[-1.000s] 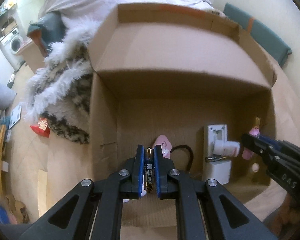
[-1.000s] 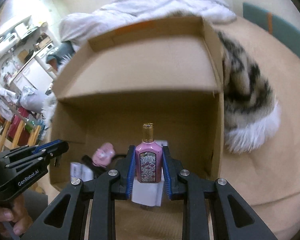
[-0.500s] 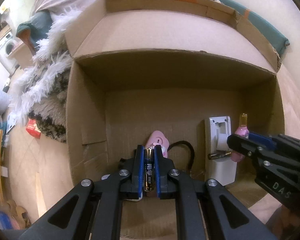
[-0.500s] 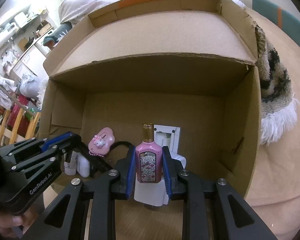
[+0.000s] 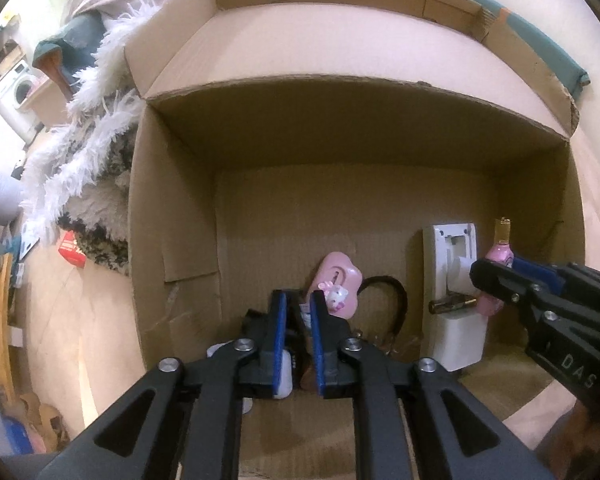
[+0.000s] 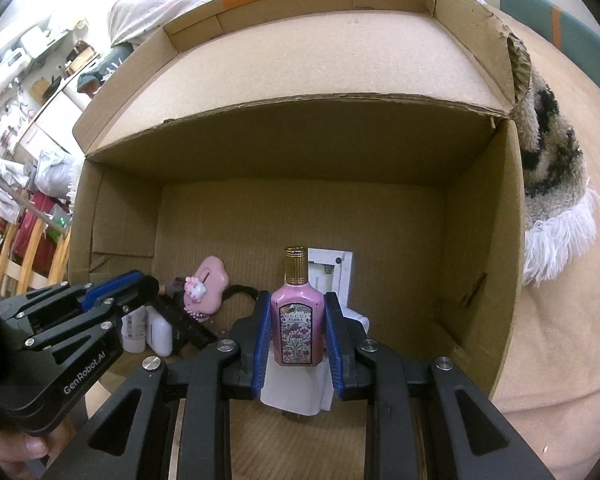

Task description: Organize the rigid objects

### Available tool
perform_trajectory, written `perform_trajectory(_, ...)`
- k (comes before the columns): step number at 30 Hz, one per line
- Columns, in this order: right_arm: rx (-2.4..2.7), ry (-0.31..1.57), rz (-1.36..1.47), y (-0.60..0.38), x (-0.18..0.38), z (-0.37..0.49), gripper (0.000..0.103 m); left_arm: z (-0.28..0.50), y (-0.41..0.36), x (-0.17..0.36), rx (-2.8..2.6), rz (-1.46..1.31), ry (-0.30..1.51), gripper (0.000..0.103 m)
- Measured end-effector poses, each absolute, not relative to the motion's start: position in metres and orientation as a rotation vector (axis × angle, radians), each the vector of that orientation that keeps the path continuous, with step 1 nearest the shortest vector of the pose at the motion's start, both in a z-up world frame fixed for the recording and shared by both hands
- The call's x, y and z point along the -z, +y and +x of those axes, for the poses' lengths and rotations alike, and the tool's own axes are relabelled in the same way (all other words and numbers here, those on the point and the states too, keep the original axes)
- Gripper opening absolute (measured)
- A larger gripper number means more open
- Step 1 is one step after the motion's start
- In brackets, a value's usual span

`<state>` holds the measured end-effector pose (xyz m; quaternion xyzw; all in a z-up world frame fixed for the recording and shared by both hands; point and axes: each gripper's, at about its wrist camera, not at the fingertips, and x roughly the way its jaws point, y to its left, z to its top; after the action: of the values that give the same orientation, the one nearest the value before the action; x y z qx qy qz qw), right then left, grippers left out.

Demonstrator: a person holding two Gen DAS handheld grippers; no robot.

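Perfume bottle [image 6: 298,322]: glass, rigid, slick, breakable; upright over the box [image 6: 480,240] floor, right tool [image 6: 298,344] clamped on its flat sides. Left tool [image 5: 298,340]: jaws parting, nothing visibly pressed between them. Best held mid-body.

Both my claws point steeply down, side by side. Left claw [image 5: 296,336]: jaws opening, blue pads parted by a narrow gap, nothing pressed between them that I can make out. Right claw [image 6: 298,334]: jaws clamped, both pads pressing the flat sides of a pink perfume bottle [image 6: 298,330], held upright. My left hand [image 6: 16,450] grips the left claw's handle.
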<state>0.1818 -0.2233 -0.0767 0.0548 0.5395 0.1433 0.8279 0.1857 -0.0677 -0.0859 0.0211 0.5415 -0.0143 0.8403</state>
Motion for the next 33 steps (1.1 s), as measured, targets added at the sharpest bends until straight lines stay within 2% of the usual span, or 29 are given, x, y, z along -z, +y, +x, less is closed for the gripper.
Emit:
perform_trajectory(5, -0.314, 1.149, 0.154, -0.227, 0.077, 0.184, 0.027, 0.184, -0.063, 0.082, 0.006, 0.033, 1.129, 0.043)
perform_trajectory(7, -0.317, 1.136, 0.154, -0.226, 0.075, 0.184, 0.027, 0.183, -0.063, 0.078, 0.005, 0.039, 1.121, 0.047)
perform_trajectory(12, -0.312, 1.122, 0.192, -0.231, 0.072, 0.186, 0.027, 0.183, -0.061, 0.075, 0.009, 0.060, 1.130, 0.049)
perform_trajectory(15, -0.292, 1.108, 0.197, -0.235, 0.067, 0.186, 0.035, 0.180, -0.057, 0.070, 0.036, 0.007, 1.121, 0.049)
perform_trajectory(18, -0.300, 1.091, 0.212, -0.237, 0.061, 0.185, 0.037, 0.177, -0.053, 0.061, 0.019, 0.020, 1.099, 0.049)
perform_trajectory(21, -0.296, 1.063, 0.236, -0.242, 0.054, 0.183, 0.055, 0.171, -0.052, 0.050, 0.006, 0.031, 1.075, 0.049)
perform_trajectory(24, -0.295, 1.049, 0.252, -0.246, 0.048, 0.180, 0.057, 0.164, -0.050, 0.043, 0.007, 0.043, 1.058, 0.049)
perform_trajectory(26, -0.292, 1.035, 0.263, -0.249, 0.044, 0.175, 0.075, 0.161, -0.049, 0.039, 0.014, 0.050, 1.052, 0.049)
perform_trajectory(30, -0.269, 1.001, 0.245, -0.249, 0.035, 0.163, 0.092, 0.152, -0.043, 0.033, 0.001, 0.020, 1.058, 0.049)
perform_trajectory(31, -0.251, 0.997, 0.236, -0.250, 0.034, 0.160, 0.101, 0.149, -0.041, 0.032, -0.002, 0.018, 1.056, 0.049)
perform_trajectory(33, -0.222, 1.017, 0.231, -0.253, 0.036, 0.155, 0.103, 0.141, -0.038, 0.031, -0.005, 0.021, 1.053, 0.049)
